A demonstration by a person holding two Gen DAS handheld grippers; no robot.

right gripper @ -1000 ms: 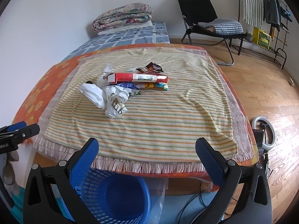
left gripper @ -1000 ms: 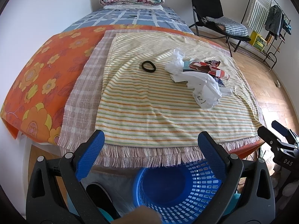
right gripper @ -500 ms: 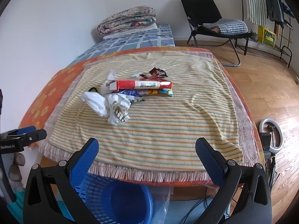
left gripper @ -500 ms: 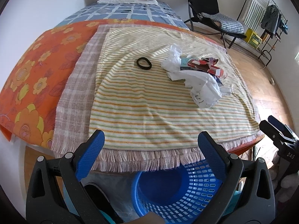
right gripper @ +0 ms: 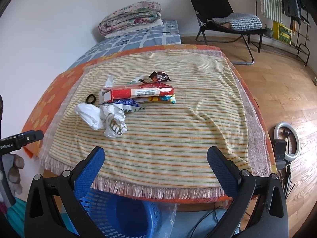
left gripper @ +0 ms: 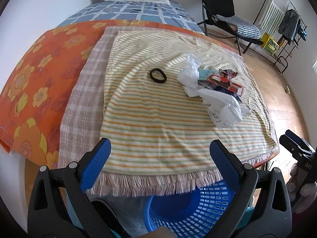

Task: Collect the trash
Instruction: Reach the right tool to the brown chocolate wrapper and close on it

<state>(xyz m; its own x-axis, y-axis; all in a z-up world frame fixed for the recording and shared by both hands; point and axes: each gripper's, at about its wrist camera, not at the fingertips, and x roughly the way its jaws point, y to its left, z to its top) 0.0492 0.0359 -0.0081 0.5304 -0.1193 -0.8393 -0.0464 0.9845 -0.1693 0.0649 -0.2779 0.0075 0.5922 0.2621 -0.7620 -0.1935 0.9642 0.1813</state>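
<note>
Compared with one second ago, your left tongs [left gripper: 160, 150] and right tongs [right gripper: 155, 159] have risen and advanced over the near edge of the counter [right gripper: 198, 200], so less of the basket [right gripper: 126, 214] shows below. Both tongs remain spread apart and hold nothing. The striped towel [right gripper: 178, 134] is soft, wrinkled cloth with a fringed hem. The basket is round blue plastic with a slotted wall; it stands on the floor below the fringe. The trash lies mid-towel: a crumpled white plastic bag [right gripper: 103, 119], a long red carton [right gripper: 136, 93], glossy wrappers [right gripper: 160, 76]. A black ring-shaped band [left gripper: 158, 75] lies just beside it.
</note>
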